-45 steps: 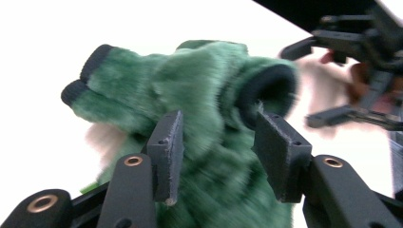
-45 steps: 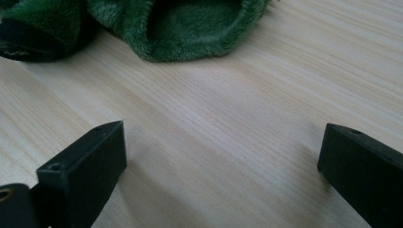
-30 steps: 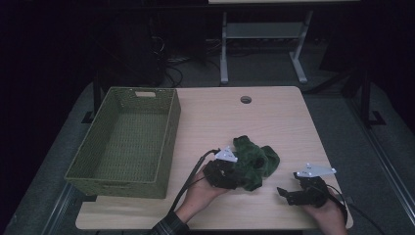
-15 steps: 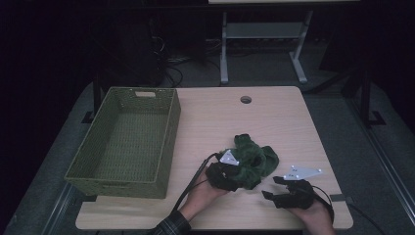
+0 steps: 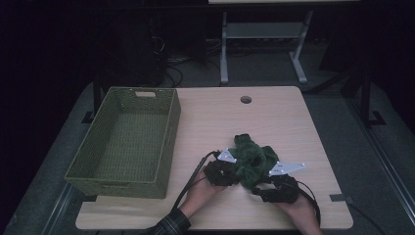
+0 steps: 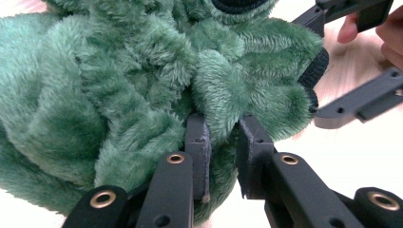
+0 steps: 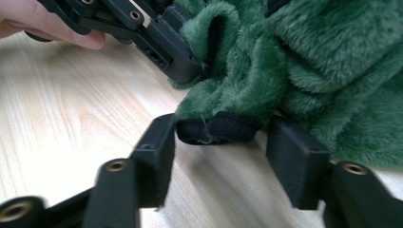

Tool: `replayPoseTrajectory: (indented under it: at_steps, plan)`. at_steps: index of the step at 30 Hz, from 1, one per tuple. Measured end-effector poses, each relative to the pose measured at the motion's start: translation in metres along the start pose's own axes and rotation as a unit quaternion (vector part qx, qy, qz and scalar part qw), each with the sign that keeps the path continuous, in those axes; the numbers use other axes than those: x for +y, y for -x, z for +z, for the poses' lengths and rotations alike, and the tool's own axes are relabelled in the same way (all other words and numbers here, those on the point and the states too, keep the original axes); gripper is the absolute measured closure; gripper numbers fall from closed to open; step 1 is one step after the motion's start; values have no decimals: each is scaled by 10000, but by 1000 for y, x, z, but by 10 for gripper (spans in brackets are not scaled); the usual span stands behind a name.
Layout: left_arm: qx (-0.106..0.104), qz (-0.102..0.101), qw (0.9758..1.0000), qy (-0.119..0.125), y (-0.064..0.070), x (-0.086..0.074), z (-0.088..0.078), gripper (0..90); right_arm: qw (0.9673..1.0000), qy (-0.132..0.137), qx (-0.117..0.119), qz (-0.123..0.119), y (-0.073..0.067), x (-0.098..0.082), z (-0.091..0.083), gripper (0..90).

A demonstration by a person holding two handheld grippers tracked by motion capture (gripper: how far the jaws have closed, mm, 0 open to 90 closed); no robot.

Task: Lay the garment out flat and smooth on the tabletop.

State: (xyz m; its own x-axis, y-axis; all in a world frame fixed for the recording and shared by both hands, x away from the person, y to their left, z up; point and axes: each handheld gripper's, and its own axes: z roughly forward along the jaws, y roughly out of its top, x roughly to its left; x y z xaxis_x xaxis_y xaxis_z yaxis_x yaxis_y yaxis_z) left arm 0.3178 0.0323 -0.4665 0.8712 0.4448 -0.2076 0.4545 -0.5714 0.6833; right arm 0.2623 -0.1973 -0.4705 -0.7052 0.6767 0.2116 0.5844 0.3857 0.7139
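Looking down from above, I see a pale wooden table (image 5: 293, 122) with a round cable hole (image 5: 245, 99) at twelve o'clock, ringed by a dark room with a metal desk frame (image 5: 264, 44) behind. A woven green basket (image 5: 122, 142) sits at nine o'clock. The green plush garment (image 5: 252, 157) lies heaped at five o'clock. My left gripper (image 6: 222, 142) has just been closing and pinches a narrow fold of plush. My right gripper (image 7: 219, 142) has been closing too, jaws half wide around the black cuff (image 7: 216, 129), one jaw touching, not yet clamped.
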Motion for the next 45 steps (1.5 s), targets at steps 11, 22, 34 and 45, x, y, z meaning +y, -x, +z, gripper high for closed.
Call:
replayPoseTrajectory:
  at_steps: [11, 22, 34, 45]
  plan:
    - [-191, -102, 9997, 89, 0, 3, -8, 802, 10000, -67, -33, -5, 3, 5, 1, 761]
    - [-250, -205, 9974, 651, 0, 12, -53, 803, 9997, 103, -214, -112, 14, 9, -29, 781]
    - [-129, -611, 9954, 729, -16, -13, -81, 814, 9985, 27, -535, 54, 31, -6, -63, 798]
    - [159, -809, 9962, 277, -19, -37, -68, 784, 9963, -350, -673, 401, 43, -32, -70, 784]
